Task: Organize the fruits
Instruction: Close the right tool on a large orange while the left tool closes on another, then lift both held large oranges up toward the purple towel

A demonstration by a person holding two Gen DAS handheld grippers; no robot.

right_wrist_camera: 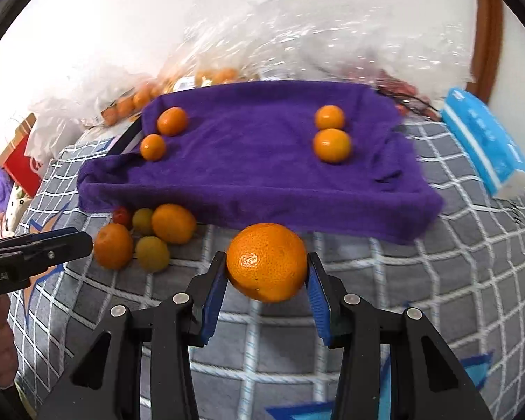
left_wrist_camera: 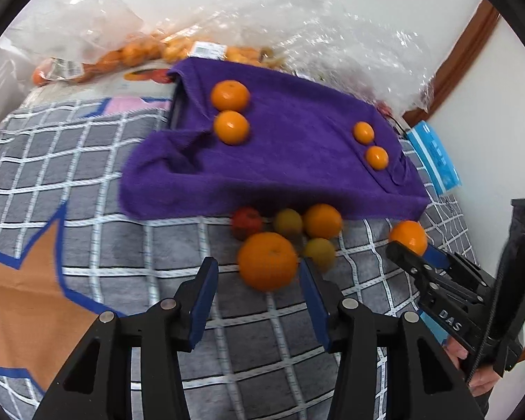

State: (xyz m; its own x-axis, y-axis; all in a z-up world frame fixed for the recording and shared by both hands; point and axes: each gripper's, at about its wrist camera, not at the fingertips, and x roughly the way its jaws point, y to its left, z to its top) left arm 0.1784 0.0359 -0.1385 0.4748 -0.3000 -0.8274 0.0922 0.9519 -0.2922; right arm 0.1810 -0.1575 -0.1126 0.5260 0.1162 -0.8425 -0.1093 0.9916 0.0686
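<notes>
A purple towel (left_wrist_camera: 283, 161) (right_wrist_camera: 255, 168) lies over a raised block on the checked blanket, with two pairs of oranges on it (left_wrist_camera: 230, 95) (right_wrist_camera: 332, 145). A cluster of loose fruit lies in front of it: a large orange (left_wrist_camera: 267, 260) (right_wrist_camera: 112, 246), another orange (left_wrist_camera: 322, 220) (right_wrist_camera: 173, 223), two yellow-green fruits (left_wrist_camera: 287, 223) (right_wrist_camera: 153, 253) and a red one (left_wrist_camera: 246, 222). My left gripper (left_wrist_camera: 259, 280) is open around the large orange. My right gripper (right_wrist_camera: 266, 280) is shut on an orange (right_wrist_camera: 266, 261) (left_wrist_camera: 407, 236) in front of the towel.
Clear plastic bags with more oranges (left_wrist_camera: 136, 52) (right_wrist_camera: 213, 75) lie behind the towel against the wall. A blue tissue pack (left_wrist_camera: 434, 157) (right_wrist_camera: 486, 140) lies at the right. A red box (right_wrist_camera: 21, 161) is at the far left.
</notes>
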